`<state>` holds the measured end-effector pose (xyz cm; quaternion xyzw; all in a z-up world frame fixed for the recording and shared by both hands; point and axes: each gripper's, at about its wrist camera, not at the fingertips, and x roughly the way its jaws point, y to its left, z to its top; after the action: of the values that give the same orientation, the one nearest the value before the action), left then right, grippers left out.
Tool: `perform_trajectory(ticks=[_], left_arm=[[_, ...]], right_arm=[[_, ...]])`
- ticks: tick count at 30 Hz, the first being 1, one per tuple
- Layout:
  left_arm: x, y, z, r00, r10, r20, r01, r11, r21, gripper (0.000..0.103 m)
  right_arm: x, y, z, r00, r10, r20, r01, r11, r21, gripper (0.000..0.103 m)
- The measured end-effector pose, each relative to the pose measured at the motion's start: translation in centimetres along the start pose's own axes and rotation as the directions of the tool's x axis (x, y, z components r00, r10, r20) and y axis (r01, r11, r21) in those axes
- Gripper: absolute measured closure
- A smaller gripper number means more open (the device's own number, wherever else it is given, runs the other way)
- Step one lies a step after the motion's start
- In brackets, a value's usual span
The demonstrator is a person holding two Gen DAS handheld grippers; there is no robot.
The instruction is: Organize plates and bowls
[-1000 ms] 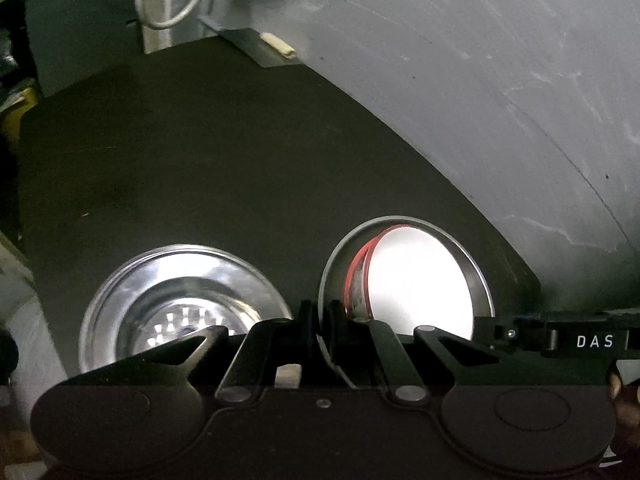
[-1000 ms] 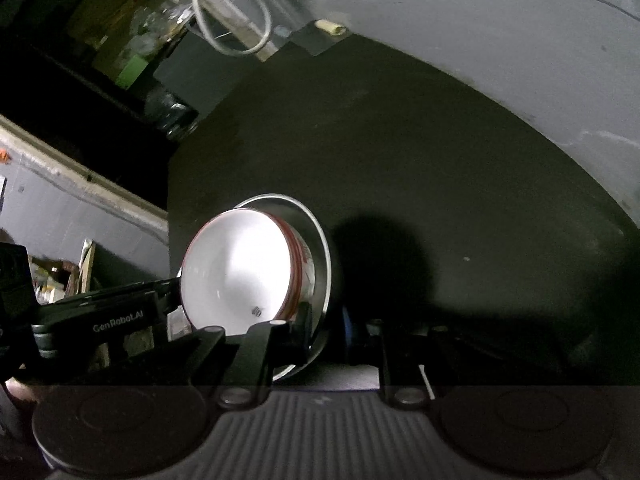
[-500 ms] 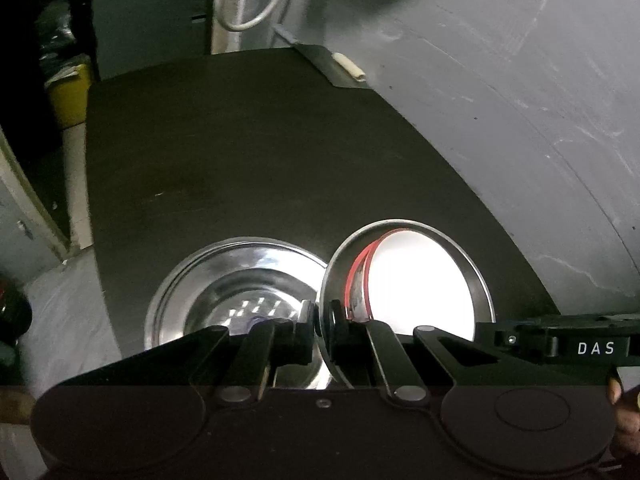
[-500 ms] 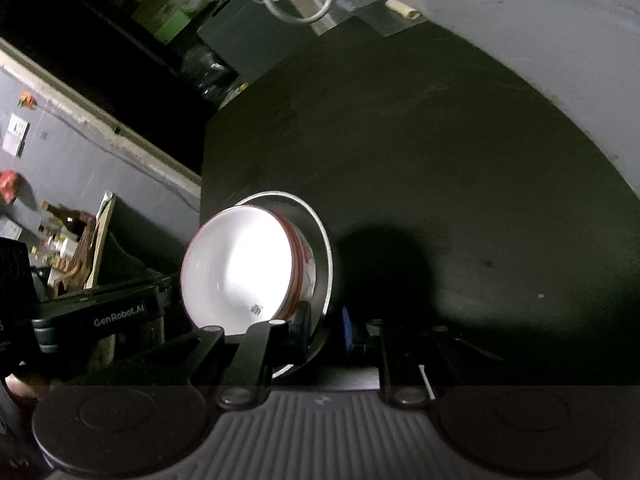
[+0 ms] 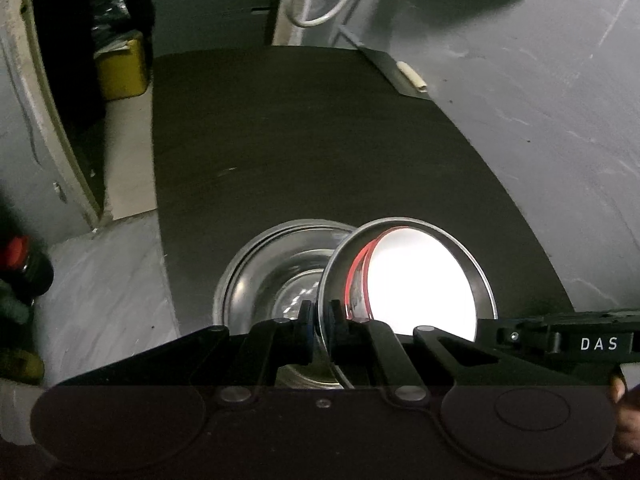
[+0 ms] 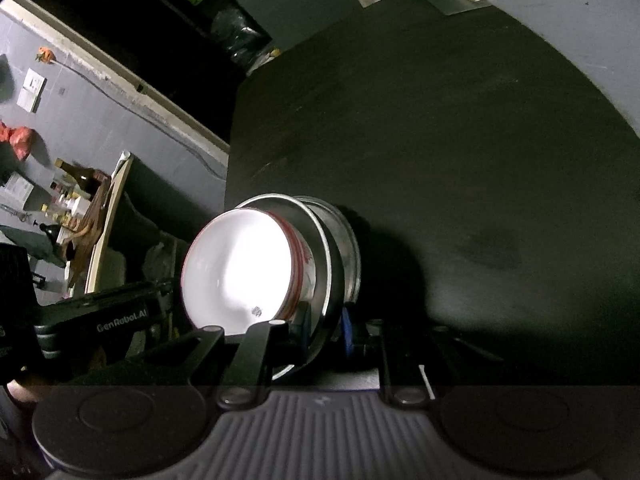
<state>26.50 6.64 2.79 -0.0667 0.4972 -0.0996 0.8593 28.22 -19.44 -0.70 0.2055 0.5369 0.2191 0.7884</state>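
A steel plate [image 5: 482, 280] carries a white bowl with a red rim [image 5: 420, 284] and hangs tilted just above the black table. My left gripper [image 5: 320, 316] is shut on the plate's left rim. In the right wrist view my right gripper [image 6: 326, 324] is shut on the opposite rim of the steel plate [image 6: 326, 248], with the white bowl [image 6: 236, 268] bright inside it. A steel bowl [image 5: 272, 276] sits on the table, partly under the plate's left side; it shows behind the plate as the steel bowl [image 6: 350, 248]. Each gripper's body shows in the other's view.
The black table [image 5: 320, 140] ends at a left edge over grey floor. A grey wall [image 5: 560, 100] curves along the right. A white cable loop [image 5: 316, 0] hangs at the back, a yellow bin [image 5: 122, 66] stands on the floor, and a small cream roll [image 5: 412, 76] lies at the far corner.
Both grippers have carried the plate and white bowl leftward across the table. The steel bowl, earlier well apart to the left, now lies partly under the plate. Both views have rolled.
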Motion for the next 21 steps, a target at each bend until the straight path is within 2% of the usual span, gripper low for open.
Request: perform_trajectory(ticks=[8, 21], left_arm=[[0.5, 1.9, -0.2, 1.0, 0.03, -0.007, -0.031, 0.998, -0.056, 0.098], [1.8, 2.8, 0.0, 0.999, 0.047, -0.02, -0.049, 0.996, -0.075, 0.099]], right_arm=[[1.5, 0.9, 0.8, 0.999, 0.006, -0.039, -0.008, 1.0, -0.03, 0.085], [2.9, 1.5, 1.2, 0.998, -0.014, -0.063, 0.011, 0.999, -0.047, 0.085]])
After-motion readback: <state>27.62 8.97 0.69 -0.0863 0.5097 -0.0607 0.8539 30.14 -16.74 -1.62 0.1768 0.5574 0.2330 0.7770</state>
